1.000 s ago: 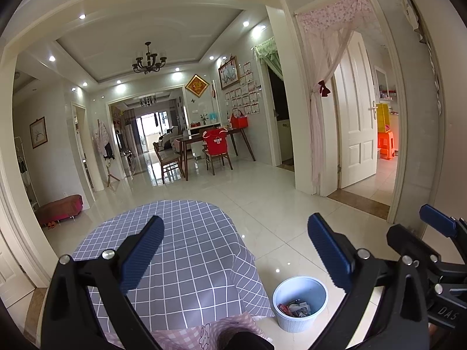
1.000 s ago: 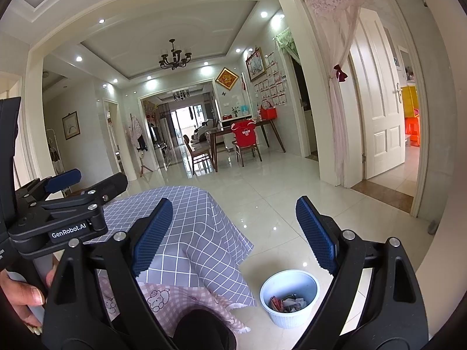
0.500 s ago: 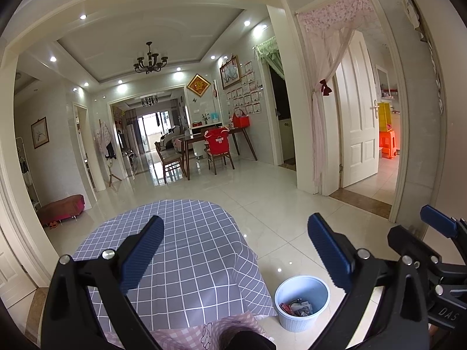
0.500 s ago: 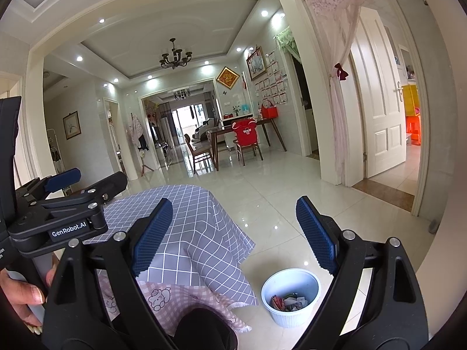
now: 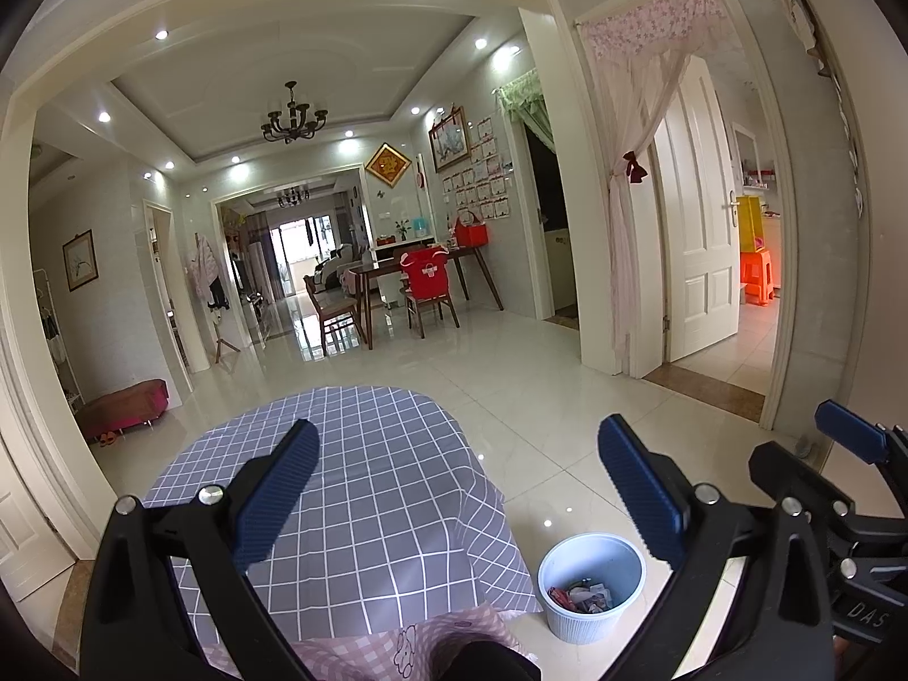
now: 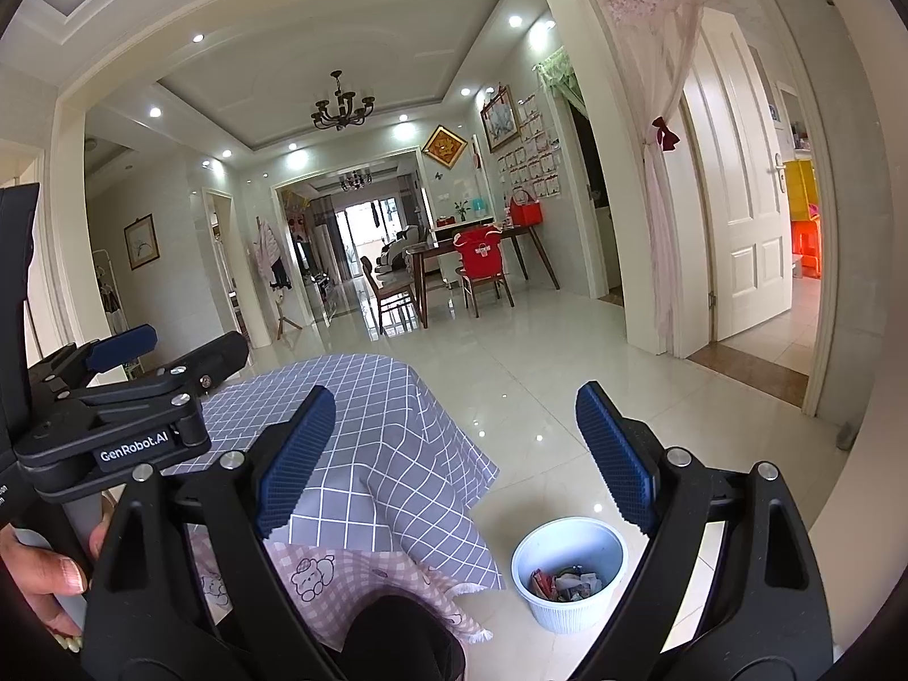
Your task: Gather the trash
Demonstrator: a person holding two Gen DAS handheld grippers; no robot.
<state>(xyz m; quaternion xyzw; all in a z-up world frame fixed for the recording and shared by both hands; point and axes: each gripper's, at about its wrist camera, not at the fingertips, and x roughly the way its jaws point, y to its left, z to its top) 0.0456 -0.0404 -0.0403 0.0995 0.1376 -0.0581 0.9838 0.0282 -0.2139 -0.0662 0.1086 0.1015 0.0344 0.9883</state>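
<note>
A white ribbed trash bin [image 5: 590, 587] stands on the tiled floor right of the table, with several crumpled wrappers [image 5: 579, 598] inside; it also shows in the right wrist view [image 6: 569, 570]. My left gripper [image 5: 454, 496] is open and empty, held above the table's near edge. My right gripper [image 6: 454, 465] is open and empty, above and left of the bin. The right gripper's body shows at the right edge of the left wrist view [image 5: 840, 488]. The left gripper shows at the left of the right wrist view [image 6: 113, 397], held by a hand.
A table under a grey checked cloth [image 5: 352, 488] stands in front, with pink patterned fabric [image 6: 318, 573] at its near edge. Glossy tile floor [image 5: 567, 397] stretches beyond. A dining table with chairs [image 5: 420, 284] stands far back. A white door and curtain [image 5: 692, 227] are to the right.
Both views have shifted slightly; the bin sits a touch further right in the left wrist view. Both grippers stay open and empty.
</note>
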